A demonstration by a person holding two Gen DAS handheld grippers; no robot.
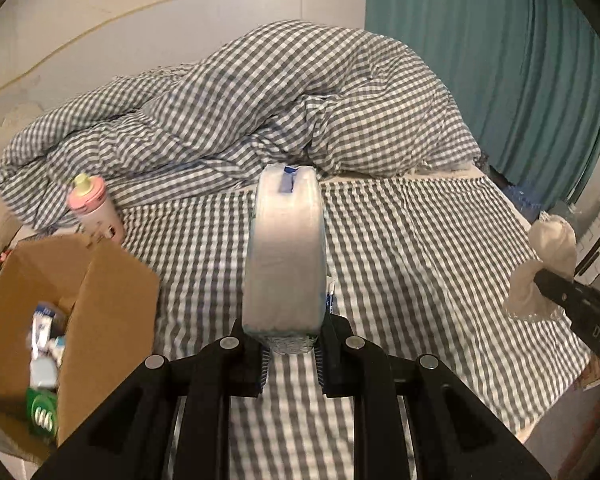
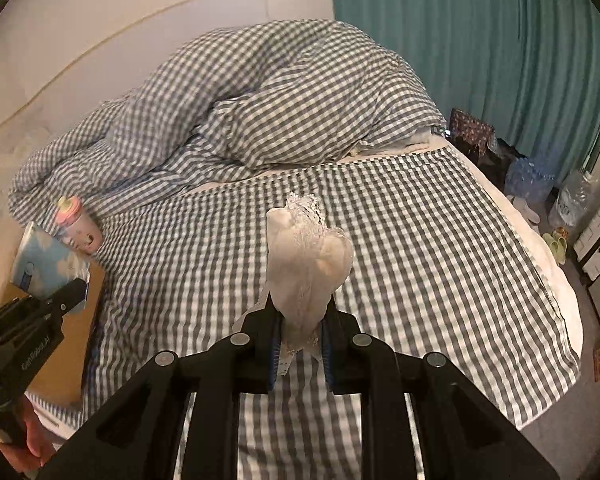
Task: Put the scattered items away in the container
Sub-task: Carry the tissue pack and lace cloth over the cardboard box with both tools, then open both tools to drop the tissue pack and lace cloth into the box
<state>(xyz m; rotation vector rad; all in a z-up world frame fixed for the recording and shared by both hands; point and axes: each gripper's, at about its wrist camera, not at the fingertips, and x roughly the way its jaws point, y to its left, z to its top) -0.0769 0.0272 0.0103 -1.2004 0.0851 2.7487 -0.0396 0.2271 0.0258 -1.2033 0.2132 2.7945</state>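
Left wrist view: mounted just behind the left gripper (image 1: 292, 350), looking forward and steeply down along the fingers onto the checked bed (image 1: 420, 264), close above the mattress, with the cardboard box (image 1: 112, 304) at lower left and the right gripper's finger (image 1: 572, 294) entering at the right edge. Right wrist view: set behind the right gripper (image 2: 300, 344), tilted down the same way, slightly further right, catching the left gripper (image 2: 66, 292) at lower left. Shared by both: bed, rumpled duvet (image 1: 260, 108), pink bottle (image 1: 98, 208), teal curtain (image 1: 500, 60) and wall.
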